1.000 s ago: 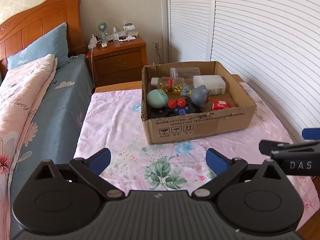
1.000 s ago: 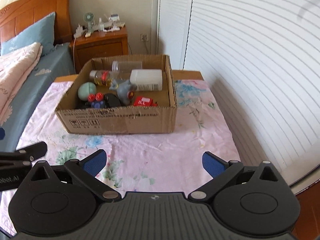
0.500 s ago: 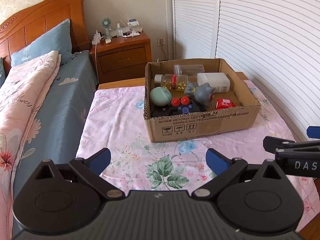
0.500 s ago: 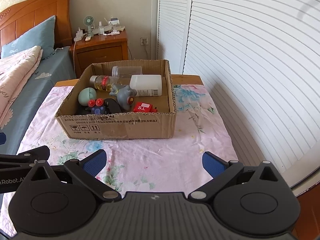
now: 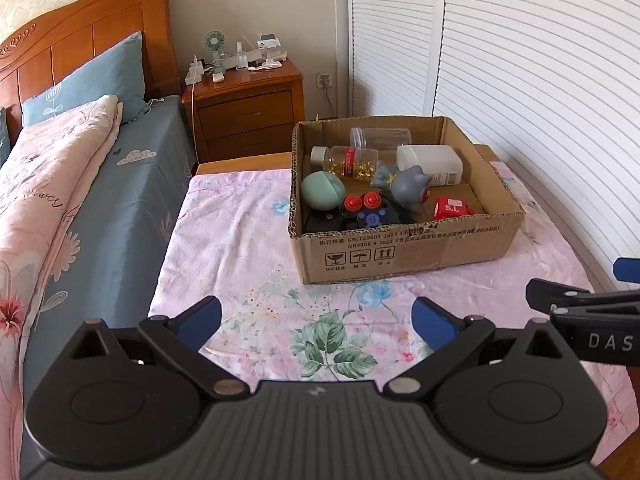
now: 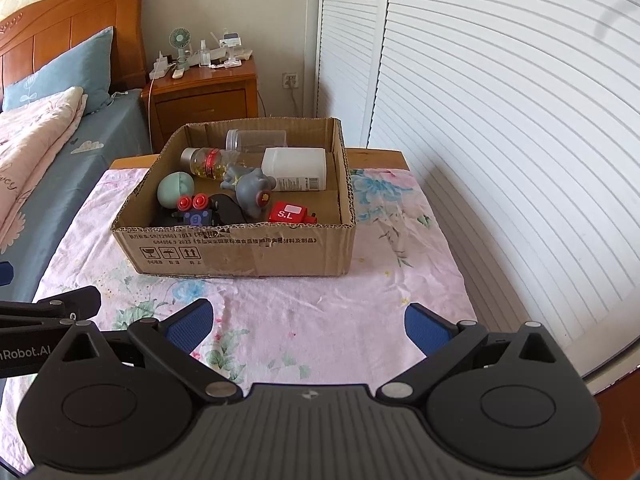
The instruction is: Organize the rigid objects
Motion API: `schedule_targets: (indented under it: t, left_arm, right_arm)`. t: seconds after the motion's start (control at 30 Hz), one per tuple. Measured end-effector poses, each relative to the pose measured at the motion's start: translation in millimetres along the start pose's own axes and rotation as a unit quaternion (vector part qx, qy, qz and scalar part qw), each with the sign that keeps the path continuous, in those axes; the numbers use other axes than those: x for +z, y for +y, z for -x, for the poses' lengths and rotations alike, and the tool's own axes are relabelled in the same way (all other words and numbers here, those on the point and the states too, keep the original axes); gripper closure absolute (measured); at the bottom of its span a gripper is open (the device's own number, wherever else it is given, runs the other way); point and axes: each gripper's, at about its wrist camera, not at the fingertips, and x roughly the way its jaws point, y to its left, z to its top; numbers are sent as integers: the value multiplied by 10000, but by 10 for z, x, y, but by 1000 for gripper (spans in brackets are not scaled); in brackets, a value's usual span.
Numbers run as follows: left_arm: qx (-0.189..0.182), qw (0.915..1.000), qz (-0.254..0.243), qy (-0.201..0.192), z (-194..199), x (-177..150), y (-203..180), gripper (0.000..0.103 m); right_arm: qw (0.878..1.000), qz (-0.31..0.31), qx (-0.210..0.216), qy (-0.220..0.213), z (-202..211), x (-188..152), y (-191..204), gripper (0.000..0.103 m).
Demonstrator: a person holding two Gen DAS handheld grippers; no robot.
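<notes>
A cardboard box [image 5: 404, 252] [image 6: 240, 252] stands on a table with a pink floral cloth [image 5: 240, 248] [image 6: 320, 312]. Inside lie a green egg shape [image 5: 322, 191] [image 6: 176, 189], a grey toy figure [image 5: 408, 185] [image 6: 253, 192], a red block [image 5: 450, 208] [image 6: 289, 213], a white bottle [image 5: 432, 163] [image 6: 296, 168], a capsule bottle [image 5: 348, 160] [image 6: 206, 162], a clear jar [image 5: 380, 138] [image 6: 256, 140] and a dark toy with red knobs [image 5: 366, 210] [image 6: 196, 210]. My left gripper [image 5: 316, 320] and right gripper [image 6: 308, 322] are open and empty, held over the cloth in front of the box.
A bed with blue sheet and pink quilt [image 5: 60, 200] lies to the left. A wooden nightstand [image 5: 244, 108] with a small fan and clutter stands behind. White louvred doors [image 5: 520, 80] line the right side. The table's right edge [image 6: 472, 308] is close.
Both grippers have pulled back and risen a little from the box, so more of the room shows. Both stay open and empty. The box's contents have not moved.
</notes>
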Motion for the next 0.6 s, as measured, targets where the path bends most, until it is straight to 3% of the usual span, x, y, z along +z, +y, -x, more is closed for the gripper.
schedule_targets:
  t: [0.6]
  left_arm:
    - [26, 10000, -14, -12, 11, 5, -17, 2]
  right_arm:
    - [10000, -12, -17, -31, 12, 5, -4, 0]
